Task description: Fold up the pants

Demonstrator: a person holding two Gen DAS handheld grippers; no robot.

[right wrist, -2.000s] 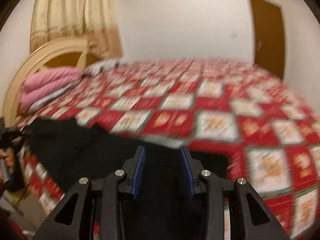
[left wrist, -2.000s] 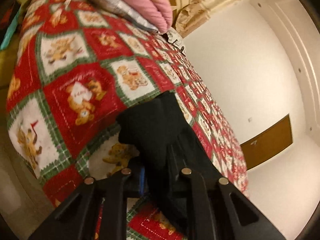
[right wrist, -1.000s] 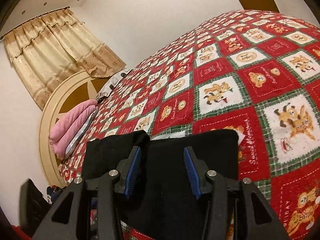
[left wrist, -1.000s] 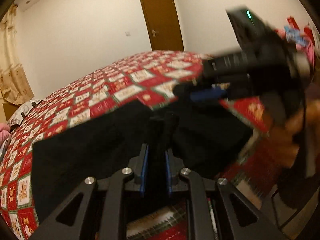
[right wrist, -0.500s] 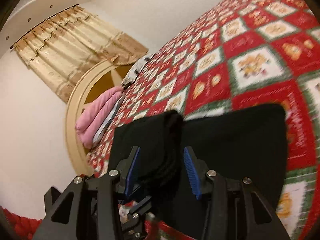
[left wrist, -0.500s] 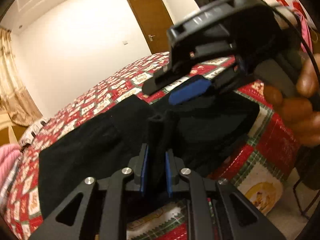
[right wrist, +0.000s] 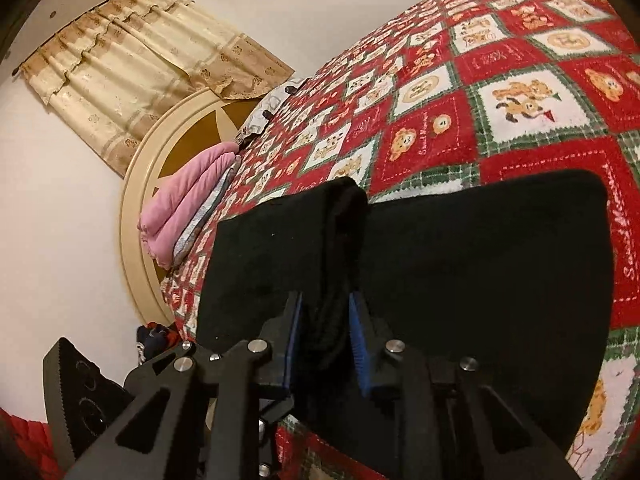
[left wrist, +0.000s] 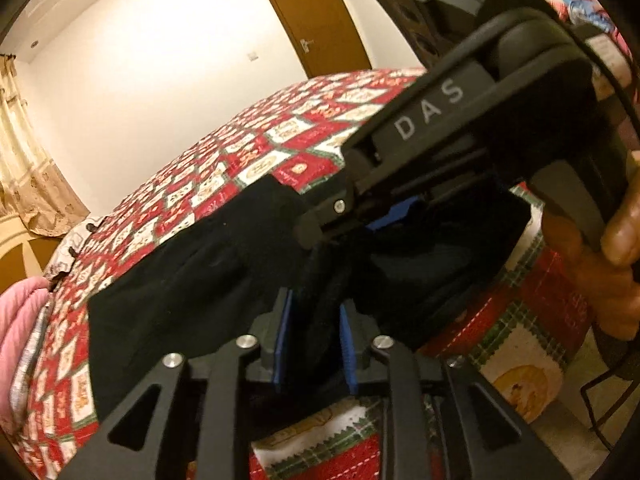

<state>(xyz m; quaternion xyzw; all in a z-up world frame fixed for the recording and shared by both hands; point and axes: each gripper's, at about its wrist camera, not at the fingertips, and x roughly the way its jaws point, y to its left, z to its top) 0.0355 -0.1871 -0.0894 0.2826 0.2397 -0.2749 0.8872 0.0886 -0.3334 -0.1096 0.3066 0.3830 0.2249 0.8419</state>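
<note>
The bed (left wrist: 280,132), covered by a red and green patchwork quilt (right wrist: 500,92), is being cut off by the lens rim in both views. Its headboard (right wrist: 140,184) is partly hidden behind pink pillows (right wrist: 188,188). A curtain (right wrist: 132,76) and a brown door (left wrist: 320,16) are being seen on the walls beyond.

The black pants (right wrist: 480,280) are lying folded on the near edge of the bed. Their near edge is being hidden under both tools, and seams are hard to make out in the dark cloth.

A raised ridge of the pants is being gathered between the fingers of the right claw (right wrist: 323,320), whose jaws are closing at a narrow gap; whether the blue pads are pressing the cloth cannot be told for certain.

The left claw (left wrist: 312,340) is being opened from a narrow gap, with a bunched fold of the pants standing between its blue pads and apparently clear of them.

In the left wrist view the right claw's fingertips are being lost against the black cloth. The hand (left wrist: 600,256) holding it is being cut off at the right edge.
</note>
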